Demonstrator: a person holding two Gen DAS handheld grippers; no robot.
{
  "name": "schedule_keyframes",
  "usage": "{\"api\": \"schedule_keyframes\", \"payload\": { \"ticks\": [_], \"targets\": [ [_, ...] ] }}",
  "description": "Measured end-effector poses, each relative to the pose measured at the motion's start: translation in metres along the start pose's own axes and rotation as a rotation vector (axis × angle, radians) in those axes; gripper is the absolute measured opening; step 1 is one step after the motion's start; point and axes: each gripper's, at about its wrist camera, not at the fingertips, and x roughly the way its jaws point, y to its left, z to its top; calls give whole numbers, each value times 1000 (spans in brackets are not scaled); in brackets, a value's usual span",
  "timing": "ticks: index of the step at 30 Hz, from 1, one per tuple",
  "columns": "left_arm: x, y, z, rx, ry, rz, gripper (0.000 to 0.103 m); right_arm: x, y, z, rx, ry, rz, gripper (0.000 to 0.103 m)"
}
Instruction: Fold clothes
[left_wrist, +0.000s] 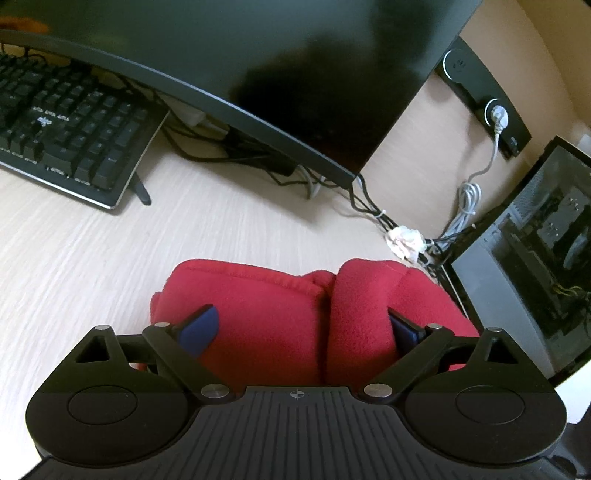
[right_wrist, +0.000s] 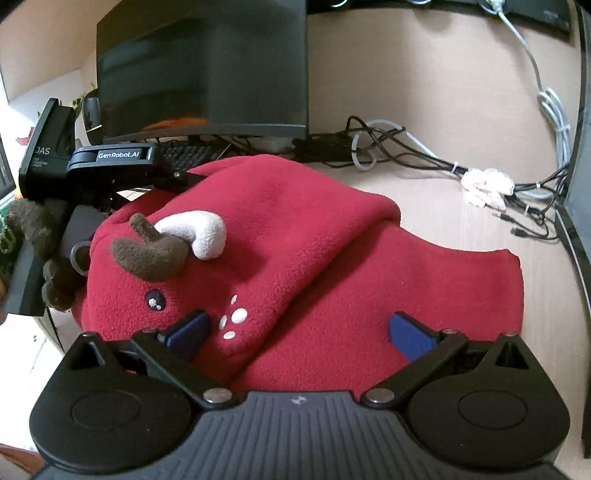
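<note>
- On the pale wood desk (left_wrist: 74, 266), a red fleece reindeer garment (right_wrist: 332, 280) lies folded.
- Left gripper (left_wrist: 301, 325): jaws spread wide, straddling the fleece, clamping nothing.
- Right gripper (right_wrist: 299, 332): jaws likewise wide apart over it.

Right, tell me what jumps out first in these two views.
The red fleece garment dominates, bunched on the pale desk between both open grippers. Its hood shows a brown-and-white plush antler and an embroidered eye at the left of the right wrist view. Behind looms a dark monitor.
</note>
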Motion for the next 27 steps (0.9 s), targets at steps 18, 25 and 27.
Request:
{"api": "schedule_keyframes", "payload": {
  "ticks": [18, 25, 27],
  "targets": [
    [-54, -48, -89, -417, 293, -186, 96, 46, -72, 50, 31, 8, -178, 103],
    [-41, -27, -36, -271, 194, -5, 92, 11, -26, 6, 46, 83, -66, 103],
    [-41, -23, -19, -192, 143, 64, 95, 6, -7, 0, 22, 110, 43, 103]
  ]
}}
